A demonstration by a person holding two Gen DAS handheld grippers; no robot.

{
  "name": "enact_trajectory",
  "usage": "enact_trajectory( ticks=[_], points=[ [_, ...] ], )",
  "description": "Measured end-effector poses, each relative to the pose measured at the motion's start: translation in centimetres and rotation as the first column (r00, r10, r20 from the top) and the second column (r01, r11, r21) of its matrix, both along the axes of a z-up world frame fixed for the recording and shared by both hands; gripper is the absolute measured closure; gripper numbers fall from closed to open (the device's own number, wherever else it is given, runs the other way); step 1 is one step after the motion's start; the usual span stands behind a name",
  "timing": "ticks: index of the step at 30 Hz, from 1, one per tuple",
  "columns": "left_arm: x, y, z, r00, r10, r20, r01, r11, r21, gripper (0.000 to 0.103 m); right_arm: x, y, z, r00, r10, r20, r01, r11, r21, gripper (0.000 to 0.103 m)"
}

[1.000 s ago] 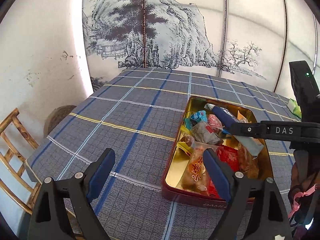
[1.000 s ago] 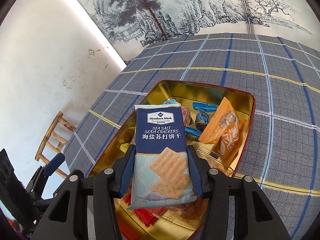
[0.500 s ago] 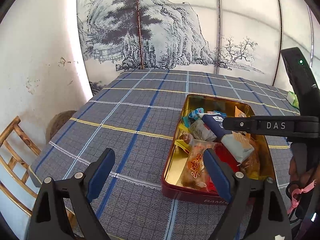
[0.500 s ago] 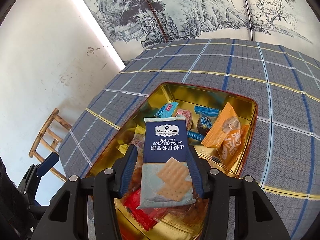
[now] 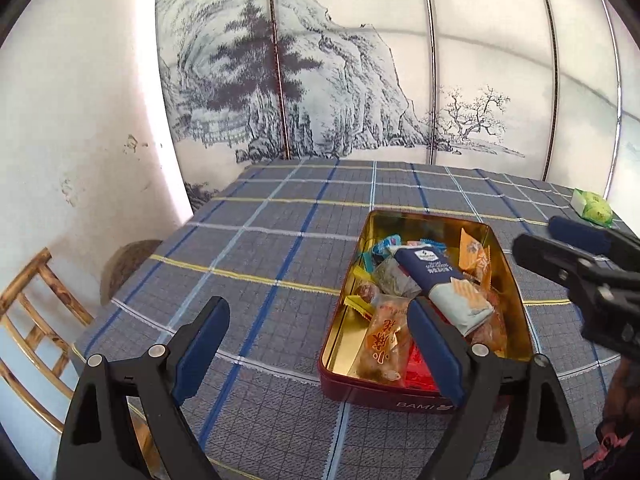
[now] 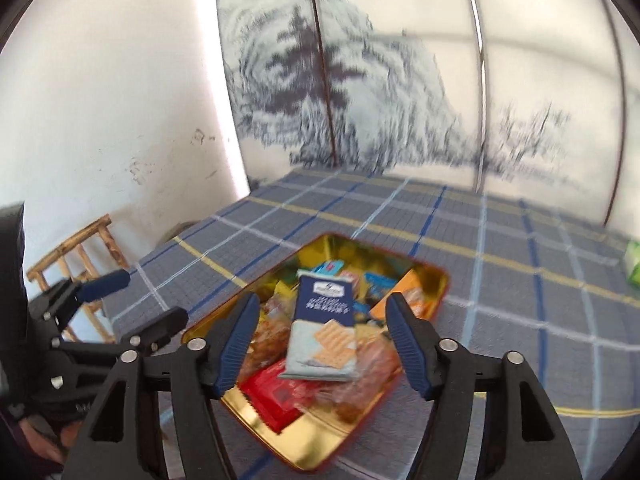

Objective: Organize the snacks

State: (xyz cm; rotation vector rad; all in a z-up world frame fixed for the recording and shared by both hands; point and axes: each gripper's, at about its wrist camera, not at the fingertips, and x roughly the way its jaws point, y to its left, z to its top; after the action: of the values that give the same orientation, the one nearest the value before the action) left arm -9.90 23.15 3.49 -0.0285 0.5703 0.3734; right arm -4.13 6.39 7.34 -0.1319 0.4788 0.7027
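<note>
Right gripper [image 6: 320, 344] — jaws spread wide, nothing between them. Just ahead of and below its fingertips lies the soda cracker packet [image 6: 325, 326], navy at the far end, pale blue with cracker print at the near end, resting on top of the snack heap and clear of both fingers. This view is motion-blurred, so small wrappers are hard to read.

Left gripper [image 5: 318, 346] — also wide open and empty, over the plaid tablecloth [image 5: 256, 248]. Its right finger [image 5: 434, 350] overlaps the near corner of the tin [image 5: 400, 394] in the picture; I cannot tell whether it touches it. Its left finger is out over bare cloth.

The tin is dark red outside, gold inside, lettered "BAMI" on the near wall. From the left gripper, the cracker packet [image 5: 440, 280] lies diagonally across the pile, ahead and to the right of the fingers. Nearer than it, a clear packet with orange characters [image 5: 384, 340] and a red wrapper [image 5: 418, 368]; beyond it, an orange sachet [image 5: 474, 254] and a blue candy wrapper [image 5: 384, 244].

Far to the right, near the table's back edge, a green box [image 5: 592, 208]. To the left, off the table, a bamboo chair [image 5: 32, 312]. Behind everything, a painted landscape screen [image 5: 320, 80].
</note>
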Motion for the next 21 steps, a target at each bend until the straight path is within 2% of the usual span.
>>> enact_trajectory(
  ticks=[3,6,11,21],
  points=[
    [-0.7,-0.8,1.2,0.999,-0.010,0.037,0.009,1.000,0.025,0.005,-2.2,-1.1,0.9,0.992,-0.040,0.117,0.041,0.999,-0.006,0.022],
    [-1.7,-1.6,2.7,0.995,-0.027,0.093,0.024,0.999,0.035,0.002,-3.7,-1.9,1.6,0.981,-0.061,0.185,0.063,0.998,-0.001,0.016],
    [-3.3,-2.6,5.4,0.985,-0.044,0.169,0.038,0.999,0.035,0.001,-4.5,-3.6,2.7,0.975,-0.087,0.202,0.081,0.996,0.036,0.014],
    [-5.7,-4.9,9.1,0.970,-0.092,0.226,0.082,0.995,0.052,0.000,-6.9,-6.1,5.0,0.960,-0.118,0.254,0.098,0.991,0.088,0.011]
  ],
)
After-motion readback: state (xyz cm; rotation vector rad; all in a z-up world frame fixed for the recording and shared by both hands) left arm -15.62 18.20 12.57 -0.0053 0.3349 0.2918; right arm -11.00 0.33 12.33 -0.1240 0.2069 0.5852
